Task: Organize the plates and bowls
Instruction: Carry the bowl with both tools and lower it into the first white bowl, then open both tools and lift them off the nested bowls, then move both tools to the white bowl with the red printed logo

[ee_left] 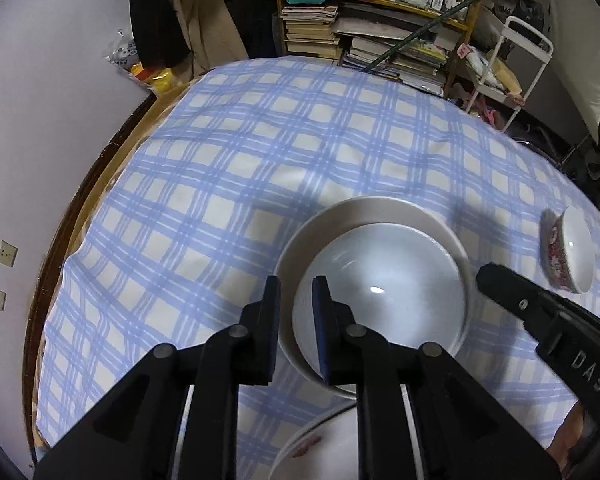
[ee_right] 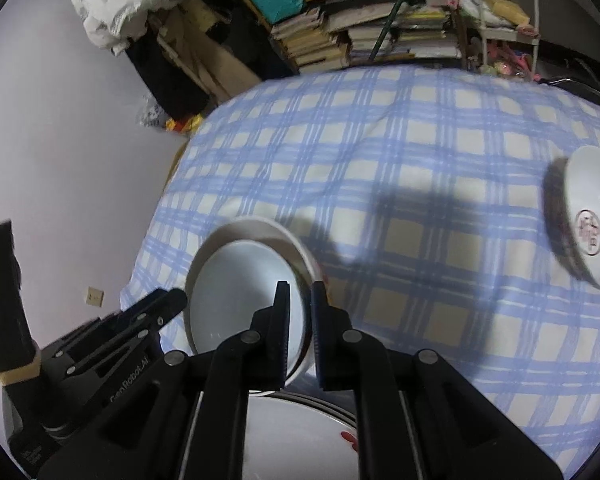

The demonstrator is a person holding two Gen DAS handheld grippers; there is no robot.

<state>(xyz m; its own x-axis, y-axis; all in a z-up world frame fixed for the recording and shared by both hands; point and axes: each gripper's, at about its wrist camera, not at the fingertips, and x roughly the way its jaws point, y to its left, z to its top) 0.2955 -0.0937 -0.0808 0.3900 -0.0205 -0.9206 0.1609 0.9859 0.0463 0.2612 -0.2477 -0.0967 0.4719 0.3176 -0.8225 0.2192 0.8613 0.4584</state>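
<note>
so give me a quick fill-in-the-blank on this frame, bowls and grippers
The white bowl sits ___ the beige bowl.
The tablecloth has ___ stripes.
The right gripper has one finger either side of both bowls' ___.
The lone patterned bowl is ___ on the outside.
Missing: inside; blue; rims; red.

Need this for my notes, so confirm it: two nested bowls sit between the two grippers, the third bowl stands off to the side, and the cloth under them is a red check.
Not quite. The cloth is a blue and white check, not red, as both wrist views show. The rest holds: the nested bowls lie between the left gripper and the right gripper, and the third bowl stands apart at the side.
</note>
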